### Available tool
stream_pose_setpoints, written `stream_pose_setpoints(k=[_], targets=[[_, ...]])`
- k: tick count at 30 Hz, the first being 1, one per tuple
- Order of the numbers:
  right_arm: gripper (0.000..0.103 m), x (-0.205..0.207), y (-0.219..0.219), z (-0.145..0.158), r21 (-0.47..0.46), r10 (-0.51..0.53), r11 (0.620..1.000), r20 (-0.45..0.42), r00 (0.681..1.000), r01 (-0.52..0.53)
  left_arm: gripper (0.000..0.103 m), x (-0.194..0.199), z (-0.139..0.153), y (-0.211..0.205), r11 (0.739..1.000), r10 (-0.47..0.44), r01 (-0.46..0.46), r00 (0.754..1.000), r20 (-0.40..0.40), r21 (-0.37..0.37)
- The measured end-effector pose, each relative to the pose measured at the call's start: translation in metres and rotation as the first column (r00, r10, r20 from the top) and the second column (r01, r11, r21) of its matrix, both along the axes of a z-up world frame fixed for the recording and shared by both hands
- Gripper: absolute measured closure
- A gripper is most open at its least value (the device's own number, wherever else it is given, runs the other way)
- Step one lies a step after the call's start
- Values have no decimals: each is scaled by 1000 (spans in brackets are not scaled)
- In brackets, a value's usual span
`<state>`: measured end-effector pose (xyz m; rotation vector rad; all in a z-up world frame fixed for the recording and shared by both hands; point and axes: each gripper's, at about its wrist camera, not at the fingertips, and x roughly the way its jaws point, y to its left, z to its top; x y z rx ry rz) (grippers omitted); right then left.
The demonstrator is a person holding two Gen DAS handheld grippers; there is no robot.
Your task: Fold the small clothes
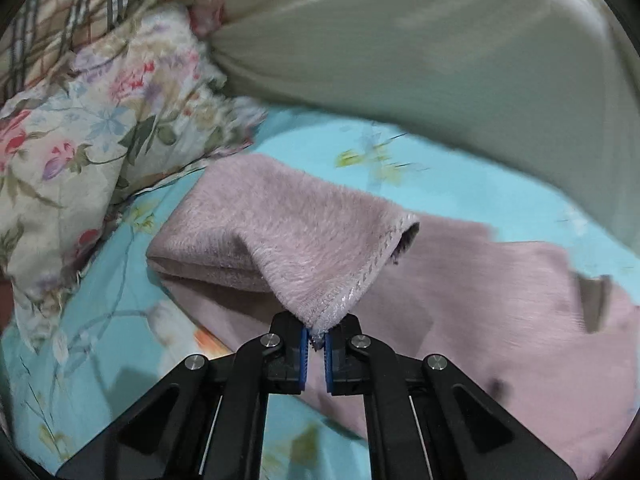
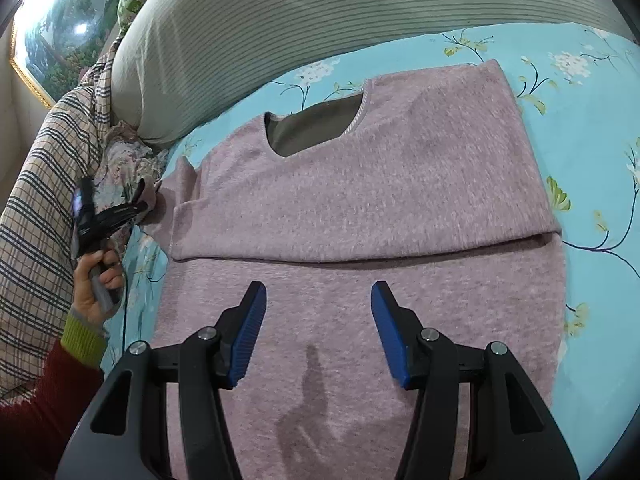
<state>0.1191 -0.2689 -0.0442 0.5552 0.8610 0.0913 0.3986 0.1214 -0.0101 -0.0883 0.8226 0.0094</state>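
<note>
A fuzzy pink top (image 2: pixel 360 184) lies flat on the blue floral bedsheet (image 2: pixel 592 92), neck opening (image 2: pixel 316 124) toward the pillows, with a fold line across its middle. My left gripper (image 1: pixel 316 342) is shut on the hemmed cuff of the pink sleeve (image 1: pixel 304 232) and holds it lifted over the garment. In the right wrist view the left gripper (image 2: pixel 138 200) is at the top's left edge, held by a hand. My right gripper (image 2: pixel 318 320) is open and empty above the lower half of the top.
A grey ribbed pillow (image 2: pixel 280 16) lies along the far edge of the bed. A floral quilt (image 1: pixel 100 120) and a plaid blanket (image 2: pixel 36 216) are bunched at the left. A framed landscape picture (image 2: pixel 60 28) hangs at the far left.
</note>
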Motion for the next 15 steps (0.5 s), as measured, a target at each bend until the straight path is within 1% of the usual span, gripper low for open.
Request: stream_pose_setpoints(k=[1, 3, 5, 6, 7, 9, 10, 13, 15], targets=[[47, -2, -1, 1, 0, -3, 1000, 3, 1000, 3, 99, -16, 10, -10, 999, -36, 36, 999, 22, -36], [47, -5, -2, 1, 4, -8, 1000, 6, 1000, 8, 99, -36, 23, -30, 993, -88, 91, 995, 47, -69], [47, -9, -4, 2, 7, -16, 1000, 11, 1000, 16, 99, -62, 37, -61, 978, -166, 174, 983, 77, -115], [47, -11, -6, 3, 8, -22, 1000, 15, 1000, 22, 99, -70, 40, -71, 972, -190, 200, 978, 84, -127], [47, -13, -7, 4, 9, -26, 1000, 16, 1000, 26, 99, -83, 45, -92, 958, -236, 248, 967, 95, -145], [47, -19, -12, 5, 19, -38, 999, 24, 999, 38, 99, -98, 49, -123, 937, -296, 311, 949, 108, -160], [47, -21, -14, 7, 19, -43, 999, 29, 999, 43, 99, -106, 50, -145, 918, -342, 356, 933, 110, -175], [47, -29, -24, 9, 24, -73, 997, 45, 996, 72, 99, -113, 44, -194, 887, -412, 425, 905, 105, -178], [47, -33, -33, 8, 28, -96, 995, 46, 994, 95, 99, -115, 35, -223, 870, -447, 454, 891, 78, -195]])
